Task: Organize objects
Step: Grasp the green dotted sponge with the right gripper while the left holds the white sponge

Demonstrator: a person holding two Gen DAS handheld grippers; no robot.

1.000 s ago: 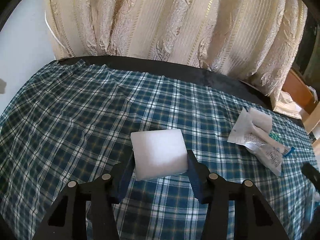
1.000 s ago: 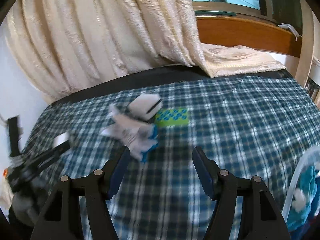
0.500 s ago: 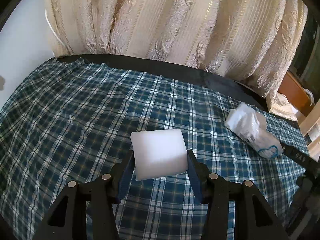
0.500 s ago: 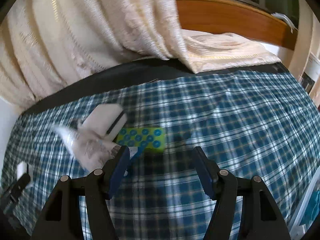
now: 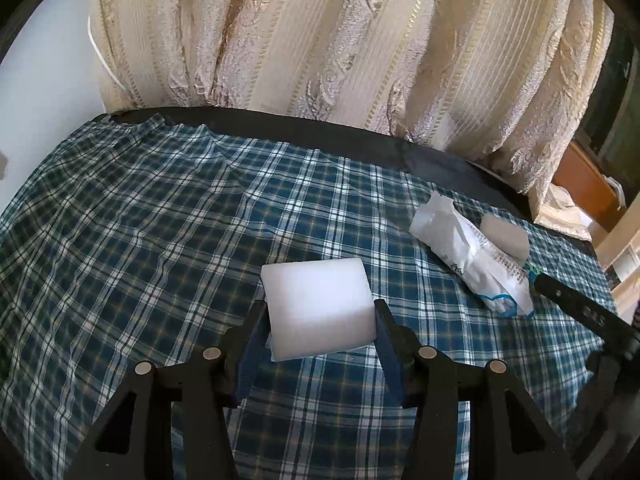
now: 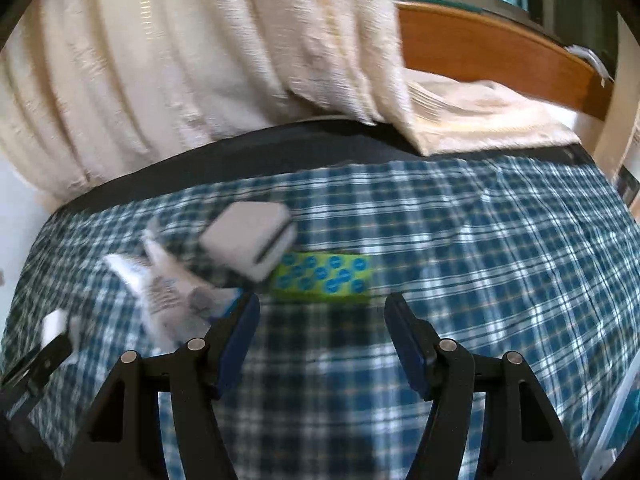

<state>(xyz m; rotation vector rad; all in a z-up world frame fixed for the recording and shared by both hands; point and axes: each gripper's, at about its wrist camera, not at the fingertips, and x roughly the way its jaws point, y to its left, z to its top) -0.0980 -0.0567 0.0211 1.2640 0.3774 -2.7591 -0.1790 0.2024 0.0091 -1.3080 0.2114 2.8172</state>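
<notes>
My left gripper [image 5: 318, 322] is shut on a white foam block [image 5: 318, 304] and holds it just above the blue plaid cloth [image 5: 160, 240]. My right gripper [image 6: 322, 316] is open and empty, low over the cloth [image 6: 480, 260]. Just beyond its fingers lies a green sponge with blue dots [image 6: 322, 276]. Left of that are a white block with a dark stripe [image 6: 250, 240] and a crumpled white plastic packet [image 6: 168, 292]. The packet [image 5: 476, 256] and block [image 5: 504, 234] also show in the left wrist view at the right. The right wrist view is blurred.
Cream curtains [image 5: 340, 40] hang behind the table's dark far edge [image 5: 300, 124]. A wooden sill [image 6: 500, 52] with a folded cream cloth [image 6: 480, 116] lies at the back right. A clear bin with teal contents [image 6: 624, 420] stands at the right edge.
My right gripper has swung and come closer to the green sponge, which now sits just past its fingers. My left gripper still holds the foam block, nearly unmoved.
</notes>
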